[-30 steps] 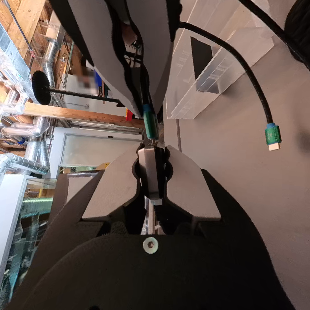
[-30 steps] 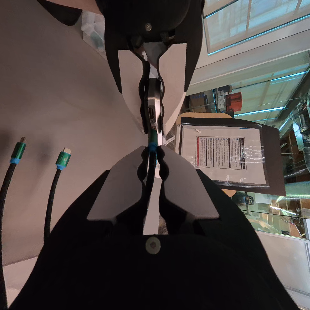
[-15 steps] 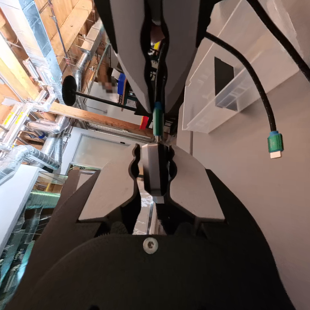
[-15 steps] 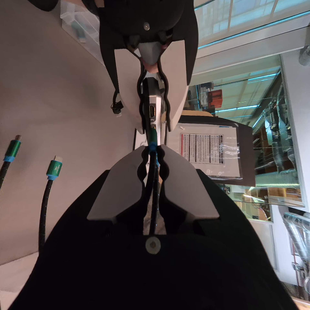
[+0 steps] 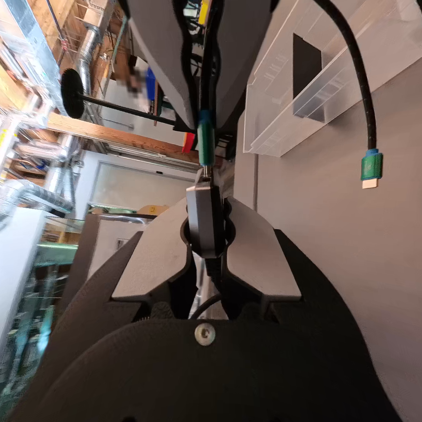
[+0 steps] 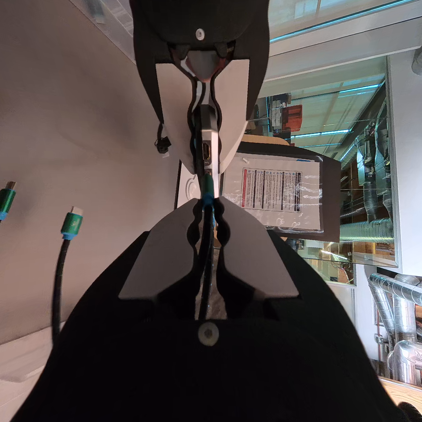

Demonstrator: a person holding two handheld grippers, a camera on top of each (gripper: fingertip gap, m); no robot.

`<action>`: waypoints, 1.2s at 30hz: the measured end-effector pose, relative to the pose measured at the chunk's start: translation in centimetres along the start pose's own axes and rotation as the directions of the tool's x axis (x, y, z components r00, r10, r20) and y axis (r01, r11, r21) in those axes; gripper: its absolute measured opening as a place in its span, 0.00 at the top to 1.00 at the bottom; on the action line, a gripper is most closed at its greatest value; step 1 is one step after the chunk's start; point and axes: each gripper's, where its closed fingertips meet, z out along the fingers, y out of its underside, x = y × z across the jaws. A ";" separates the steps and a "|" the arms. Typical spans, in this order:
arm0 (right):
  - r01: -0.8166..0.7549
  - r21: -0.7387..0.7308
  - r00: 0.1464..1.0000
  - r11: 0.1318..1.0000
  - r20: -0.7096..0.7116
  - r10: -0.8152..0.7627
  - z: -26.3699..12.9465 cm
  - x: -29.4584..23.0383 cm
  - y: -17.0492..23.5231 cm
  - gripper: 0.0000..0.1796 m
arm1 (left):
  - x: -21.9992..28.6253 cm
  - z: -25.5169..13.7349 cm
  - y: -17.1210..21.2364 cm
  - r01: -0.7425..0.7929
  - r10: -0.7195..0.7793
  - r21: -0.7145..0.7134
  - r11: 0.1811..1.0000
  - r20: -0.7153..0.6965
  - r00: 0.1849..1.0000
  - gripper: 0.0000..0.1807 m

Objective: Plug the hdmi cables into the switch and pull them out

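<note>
The left gripper (image 5: 206, 219) is clenched on the switch (image 5: 204, 225), a slim grey box at the centre of the left wrist view, its long axis running up the frame and its port edge pointing away from the camera. The right gripper (image 6: 209, 203) faces it tip to tip and grasps a black braided HDMI cable (image 6: 206, 246) just behind its green plug (image 6: 208, 183); cable and plug lie along the same vertical line of the frame as the switch. In the right wrist view the plug's tip sits at the lowest port of the switch (image 6: 209, 146), with another port bare above it. In the left wrist view the plug's metal tip (image 5: 206, 171) meets the switch's top edge; how deep it is seated cannot be told.

A second green plug (image 5: 371, 170) hangs at the right of the left wrist view, metal end pointing down the frame, beside a clear plastic tray (image 5: 303, 91) on the grey table (image 5: 331, 251). In the right wrist view two loose plugs (image 6: 72, 222) (image 6: 6, 198) lie at the left, tips pointing up the frame.
</note>
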 end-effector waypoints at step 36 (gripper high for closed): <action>-0.117 0.168 0.993 0.979 0.017 0.116 -0.2 0.5 -0.7 0.94 | -0.9 -1.0 -1.0 -0.052 0.053 -0.029 0.998 0.042 0.998 0.89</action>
